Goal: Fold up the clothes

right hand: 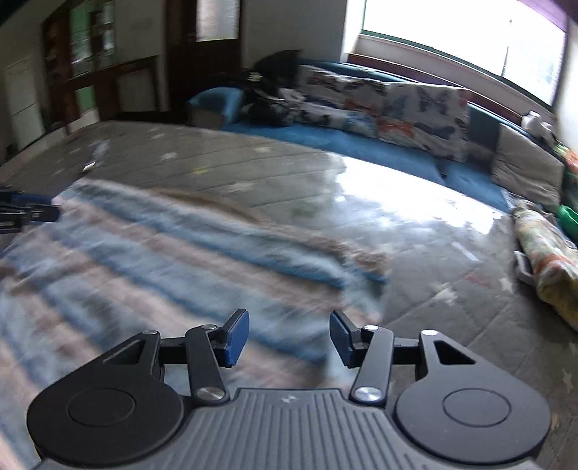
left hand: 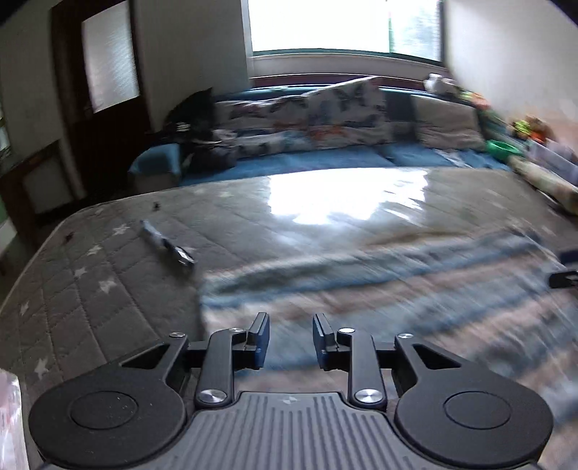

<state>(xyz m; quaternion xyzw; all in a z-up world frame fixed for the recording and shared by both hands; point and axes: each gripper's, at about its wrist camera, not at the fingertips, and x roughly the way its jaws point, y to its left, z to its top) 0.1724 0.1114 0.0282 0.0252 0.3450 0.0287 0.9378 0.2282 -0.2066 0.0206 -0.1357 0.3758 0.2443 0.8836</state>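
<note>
In the left wrist view, the left gripper [left hand: 290, 338] sits nearest the camera with its jaws apart and nothing between them, poised above the near part of a striped garment [left hand: 379, 289]. The garment, banded in blue, pale pink and white, lies spread on the mattress [left hand: 90, 289]; motion blur hides its exact shape and whether the jaws touch it. In the right wrist view, the right gripper [right hand: 289, 334] likewise has its jaws apart and empty, over the garment's [right hand: 162, 260] near right part, close to its right edge. Each gripper shows faintly at the edge of the other's view.

The mattress is grey, quilted and scattered with pale stars. On it, just left of the garment's far left corner, lies a small slender object [left hand: 166, 244], too blurred to identify. Farther on, the mattress surface glares with reflected window light [left hand: 343, 195]. At its right edge rests a rolled floral bundle [right hand: 545, 249].

Beyond the mattress runs a blue-covered surface [left hand: 307, 162] with butterfly-print cushions [left hand: 325, 115] lined along it and a dark heap of fabric [left hand: 197, 119] at their left end. Behind them a bright window [left hand: 343, 25] fills the far wall, and a dark wooden door [left hand: 104, 72] stands to the left.
</note>
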